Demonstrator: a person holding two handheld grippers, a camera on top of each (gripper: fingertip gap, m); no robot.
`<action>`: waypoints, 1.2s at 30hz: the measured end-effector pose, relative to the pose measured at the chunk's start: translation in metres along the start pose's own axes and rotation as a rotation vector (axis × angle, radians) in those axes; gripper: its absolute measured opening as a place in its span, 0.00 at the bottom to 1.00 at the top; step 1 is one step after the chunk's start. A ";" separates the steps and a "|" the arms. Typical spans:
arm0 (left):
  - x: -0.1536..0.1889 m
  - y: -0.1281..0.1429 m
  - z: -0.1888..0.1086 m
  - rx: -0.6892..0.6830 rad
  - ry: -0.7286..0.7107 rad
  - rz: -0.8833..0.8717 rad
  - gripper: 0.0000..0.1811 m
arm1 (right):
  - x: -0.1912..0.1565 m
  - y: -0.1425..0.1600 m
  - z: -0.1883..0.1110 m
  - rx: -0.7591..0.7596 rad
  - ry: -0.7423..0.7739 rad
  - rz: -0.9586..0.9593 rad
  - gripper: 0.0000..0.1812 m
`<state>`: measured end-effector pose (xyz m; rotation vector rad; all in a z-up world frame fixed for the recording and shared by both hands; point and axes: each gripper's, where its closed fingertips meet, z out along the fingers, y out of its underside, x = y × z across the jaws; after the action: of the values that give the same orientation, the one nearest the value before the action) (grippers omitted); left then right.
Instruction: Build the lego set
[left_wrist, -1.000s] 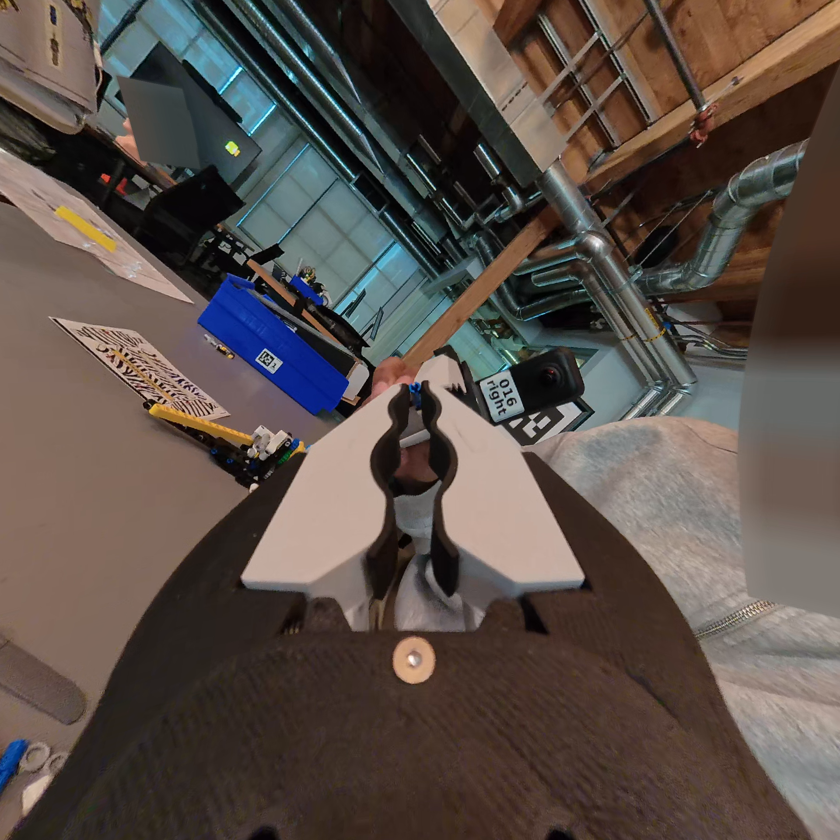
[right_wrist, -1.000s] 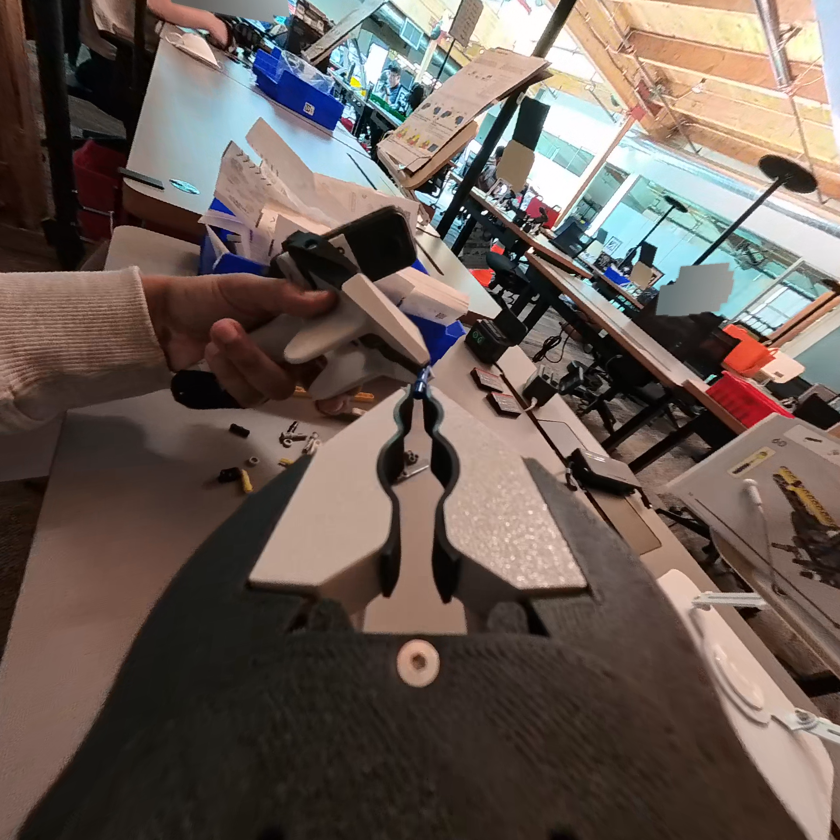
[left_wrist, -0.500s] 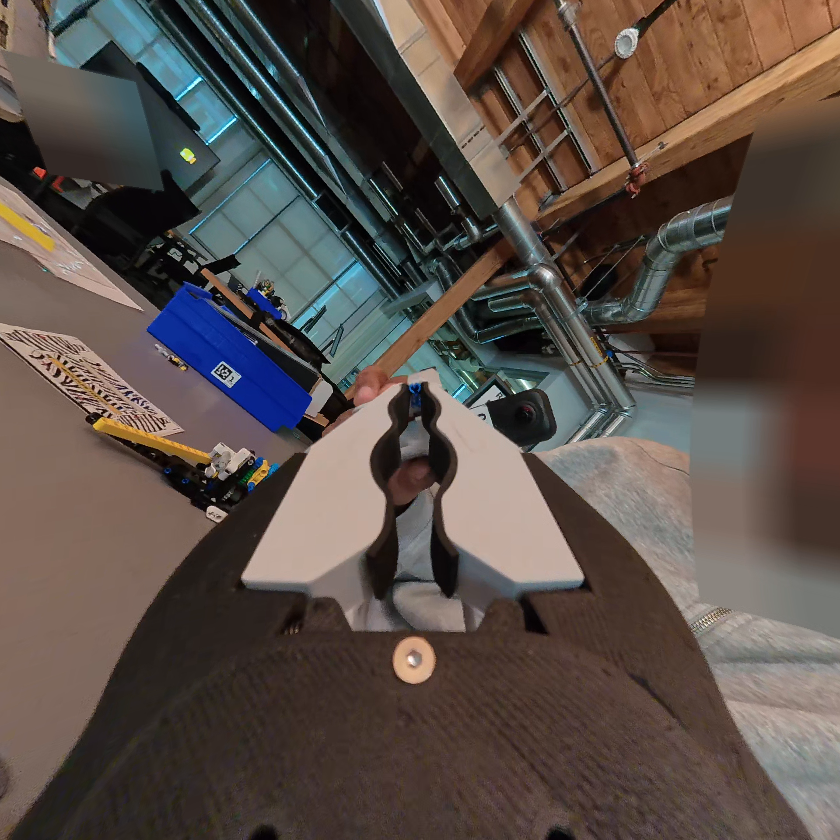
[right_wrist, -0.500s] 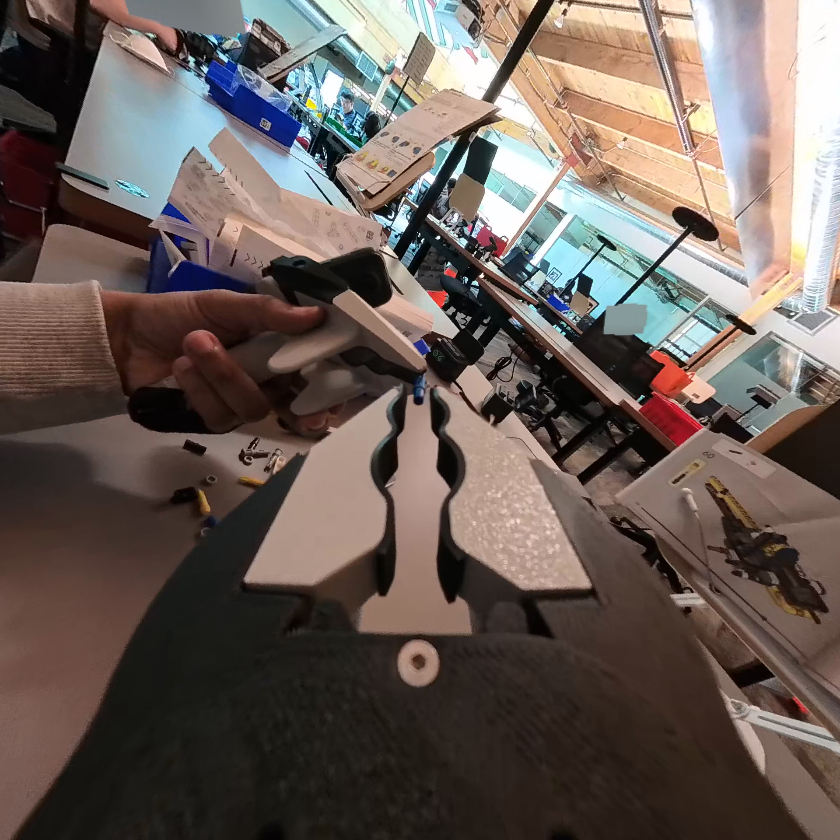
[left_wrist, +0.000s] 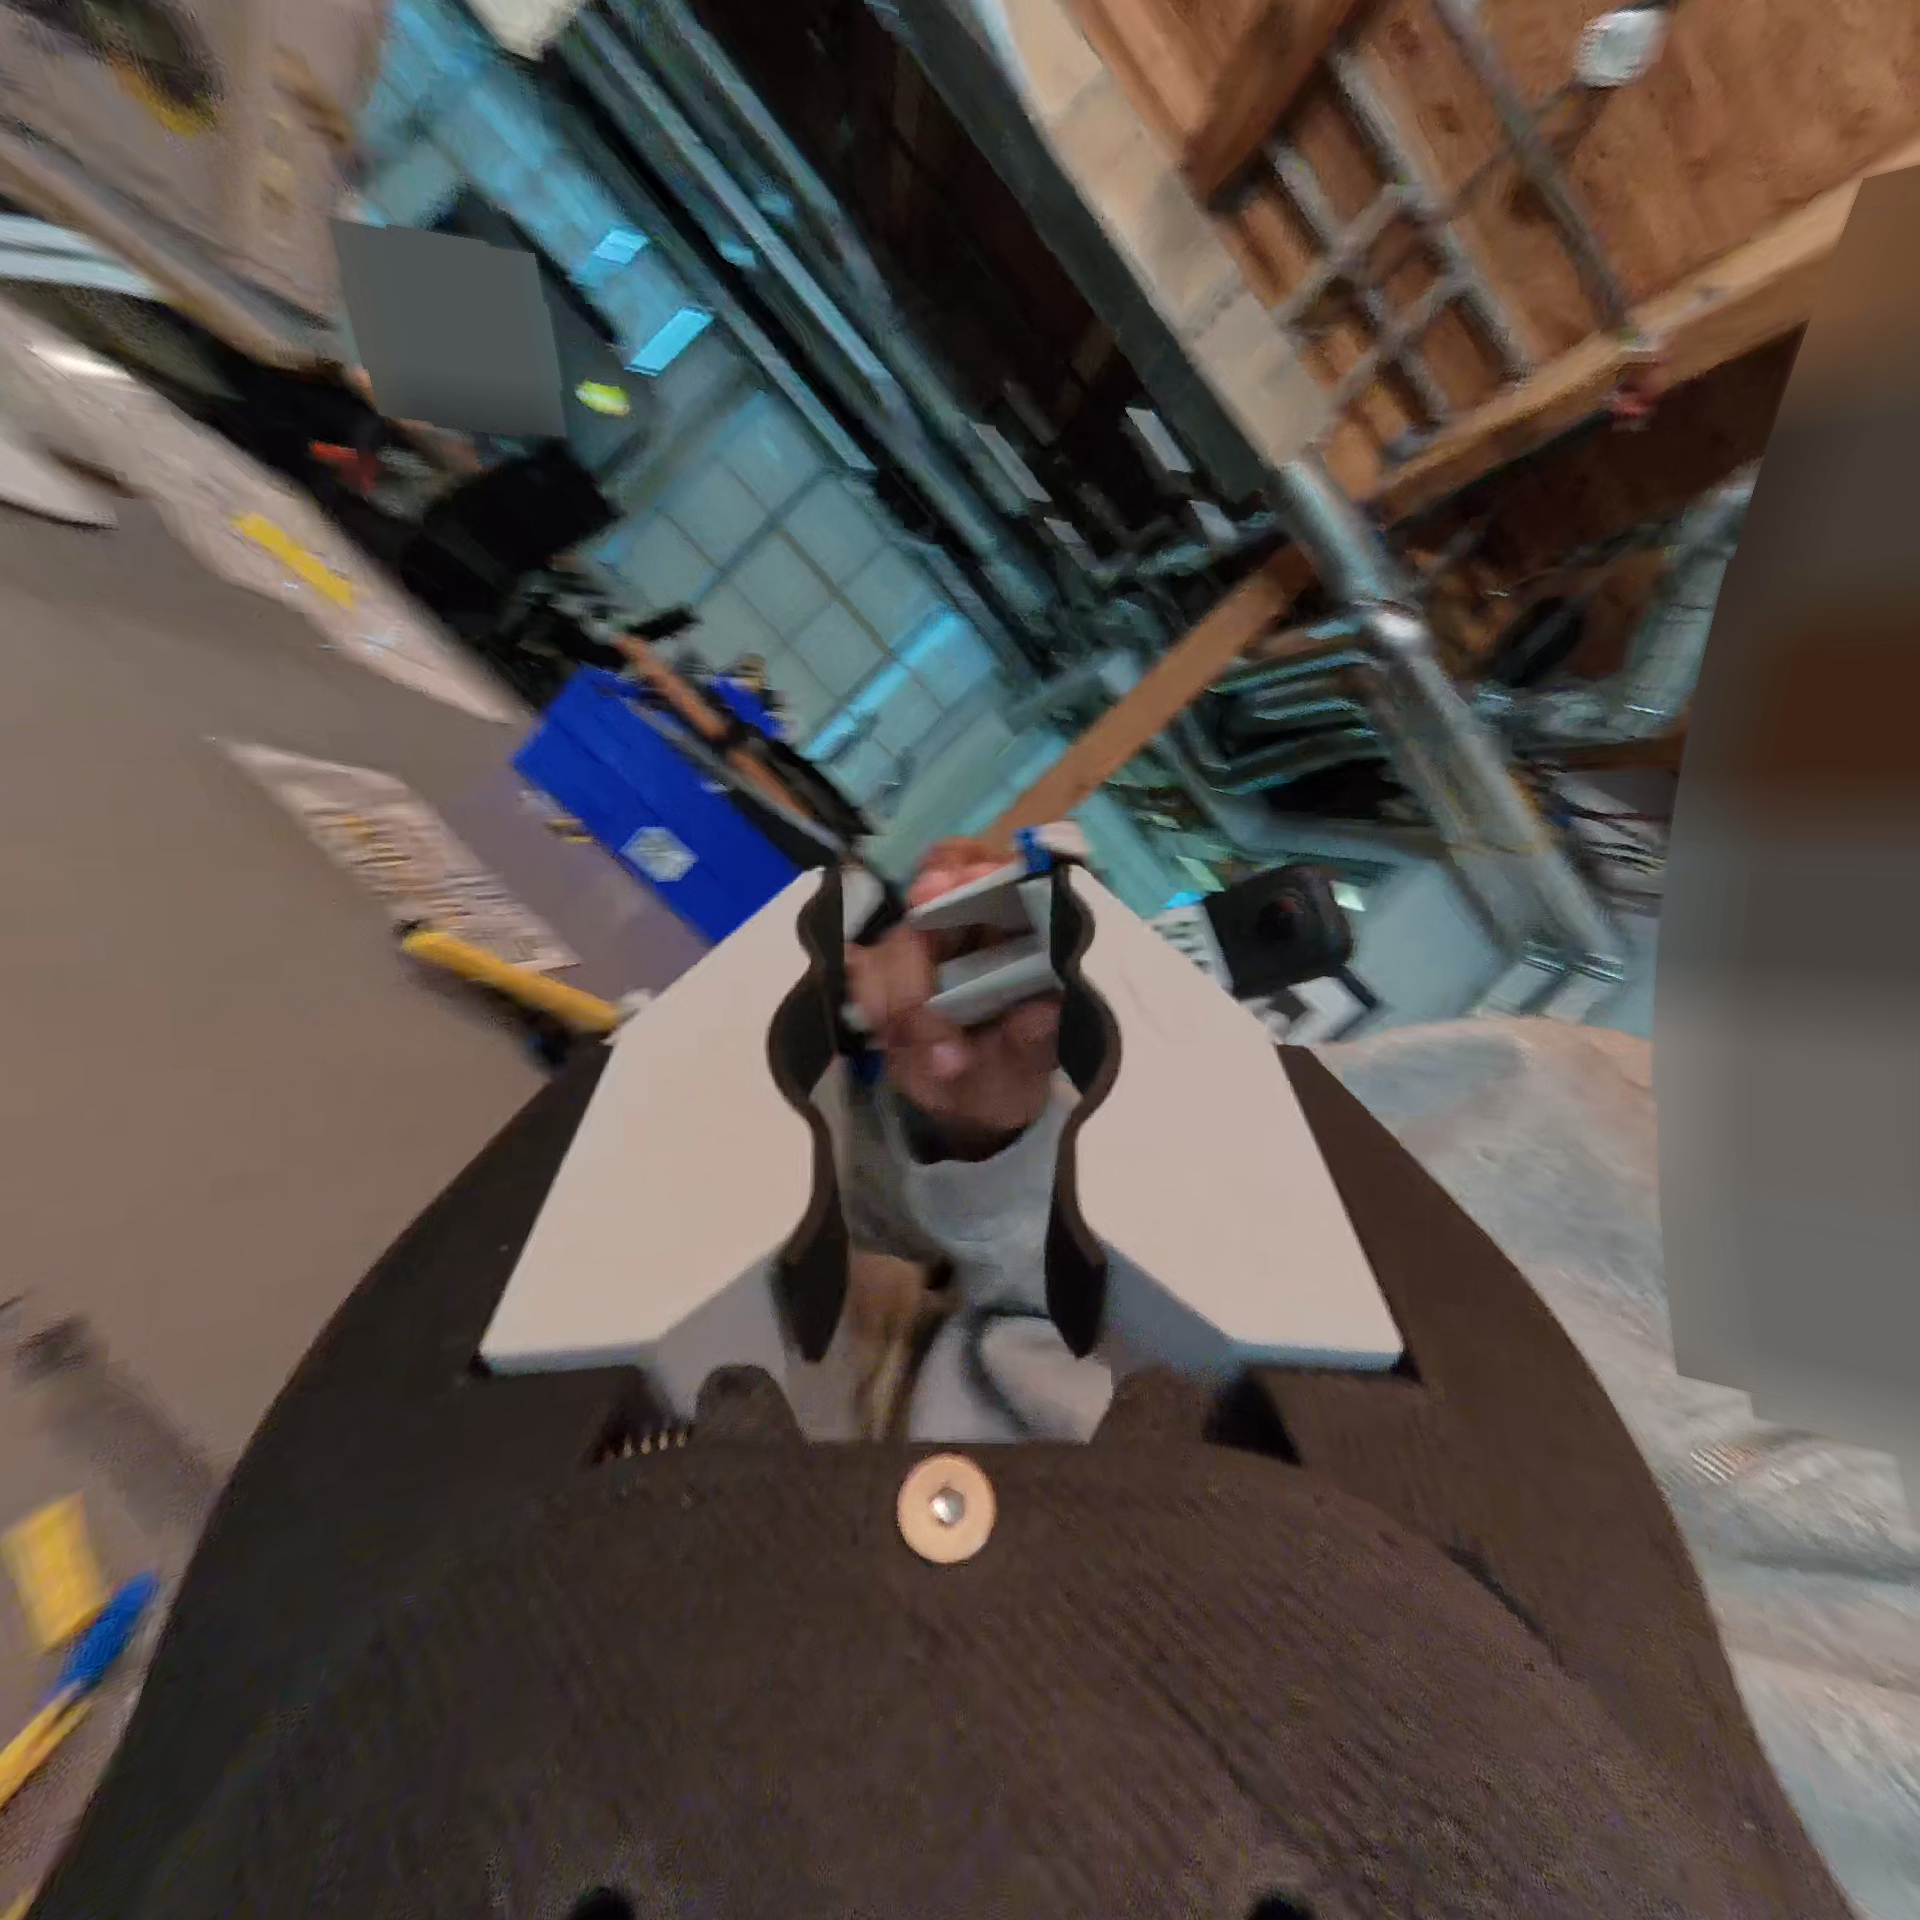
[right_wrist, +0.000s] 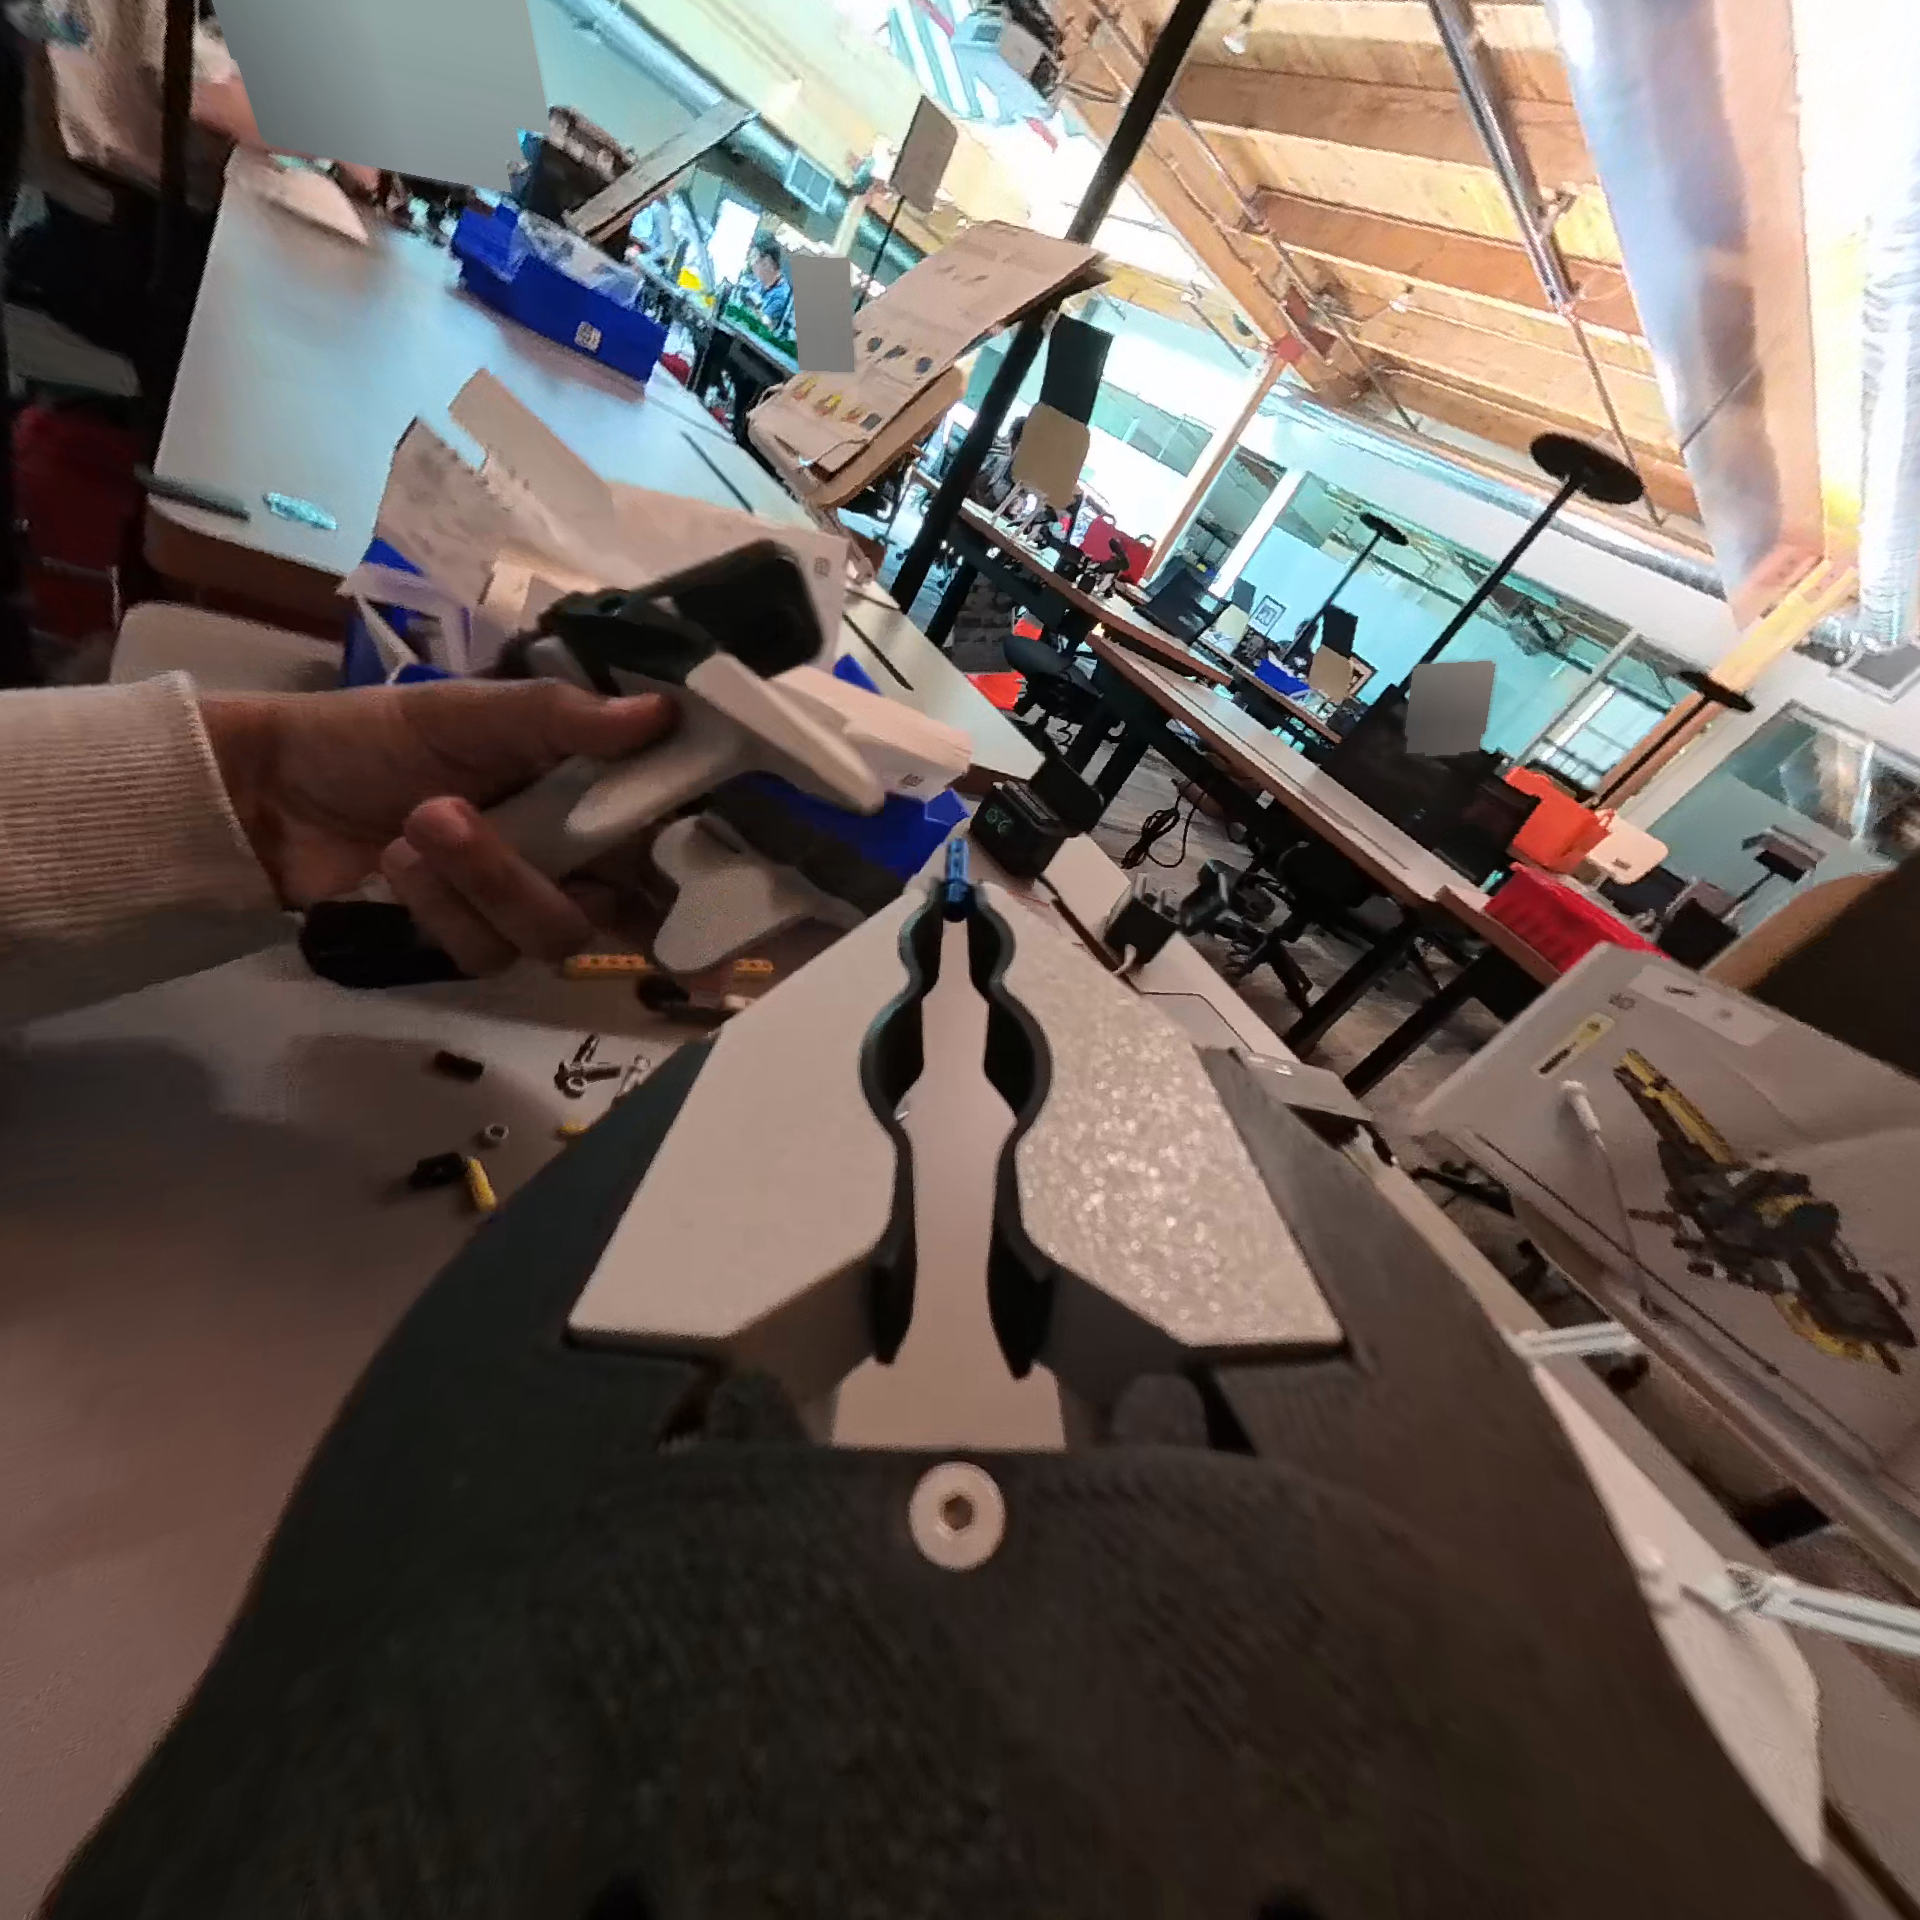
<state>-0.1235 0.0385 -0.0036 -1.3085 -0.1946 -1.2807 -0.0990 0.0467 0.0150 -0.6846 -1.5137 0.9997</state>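
Grey table (right_wrist: 208, 1195) carries scattered small lego pieces (right_wrist: 457, 1169) (black, yellow).

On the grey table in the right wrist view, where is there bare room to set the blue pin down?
Bare table lies near left, between the sleeve and the right gripper, which is shut on the blue pin. It is crowded by the loose pieces and under the left gripper, also toward the blue bin.
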 end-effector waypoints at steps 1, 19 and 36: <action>-0.015 -0.002 -0.008 0.001 -0.125 0.017 0.21 | 0.005 0.000 -0.002 -0.002 0.004 0.030 0.01; -0.153 0.062 -0.115 -0.643 -1.351 0.180 0.06 | 0.025 0.023 -0.017 -0.027 0.013 0.162 0.01; -0.084 0.044 -0.002 -0.456 -0.667 0.800 0.04 | 0.001 0.042 -0.026 -0.235 -0.236 0.218 0.01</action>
<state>-0.1223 0.0745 -0.0912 -1.9099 0.1682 -0.1800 -0.0780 0.0733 -0.0211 -0.9391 -1.8108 1.1062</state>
